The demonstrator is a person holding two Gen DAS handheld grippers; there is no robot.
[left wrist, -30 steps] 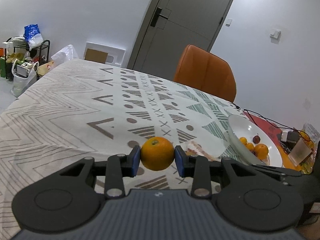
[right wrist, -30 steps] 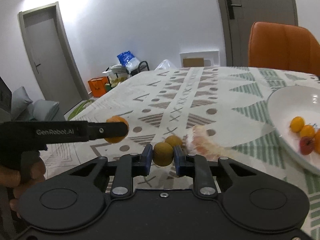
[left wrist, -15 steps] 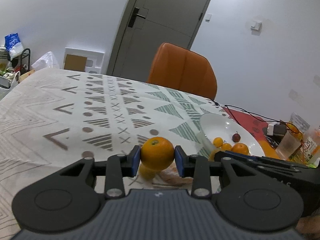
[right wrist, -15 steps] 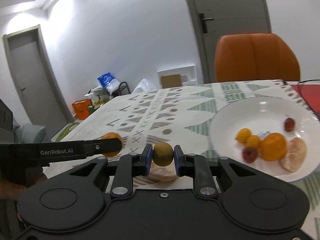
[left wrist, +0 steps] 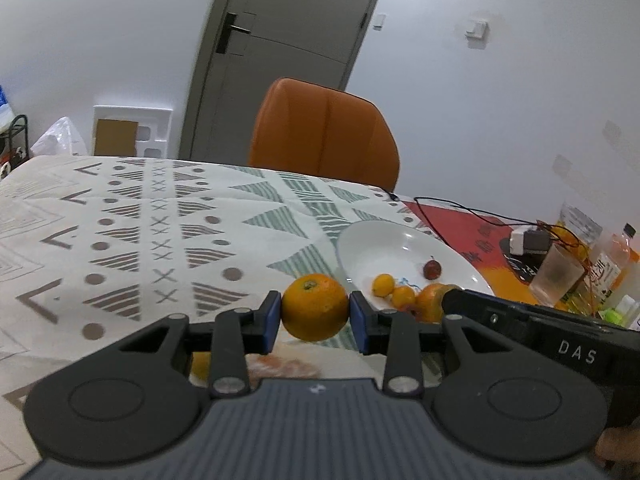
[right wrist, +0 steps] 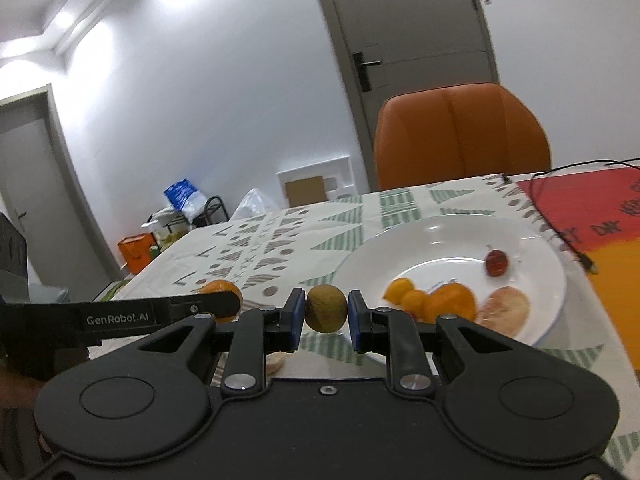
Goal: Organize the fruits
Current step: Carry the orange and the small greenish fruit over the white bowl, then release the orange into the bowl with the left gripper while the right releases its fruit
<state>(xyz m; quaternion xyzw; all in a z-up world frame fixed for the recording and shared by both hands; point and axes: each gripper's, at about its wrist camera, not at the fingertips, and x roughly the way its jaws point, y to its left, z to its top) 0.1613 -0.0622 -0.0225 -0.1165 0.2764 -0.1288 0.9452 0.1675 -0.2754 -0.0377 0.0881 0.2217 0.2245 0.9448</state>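
The left claw [left wrist: 315, 317] squeezes an orange [left wrist: 315, 307] between its blue pads, at the middle of the frame. The right claw [right wrist: 323, 315] pinches a small brown fruit [right wrist: 326, 308]. The white plate [right wrist: 536, 240] of fruit sits to the right, on the patterned tablecloth [left wrist: 140, 232].

This is a lived-in room of a home, a dining corner. The bench [left wrist: 168, 216] wears a patterned household cloth and carries a white plate [right wrist: 532, 240] of fruit. Behind the bench stands an orange upholstered chair [left wrist: 326, 132], and behind that a grey interior door [left wrist: 280, 52] in a plain white wall. Off the bench's far left corner sit shopping bags [right wrist: 182, 196] and a small rack; at its right end, bottles [left wrist: 608, 260] and a plugged-in cable.
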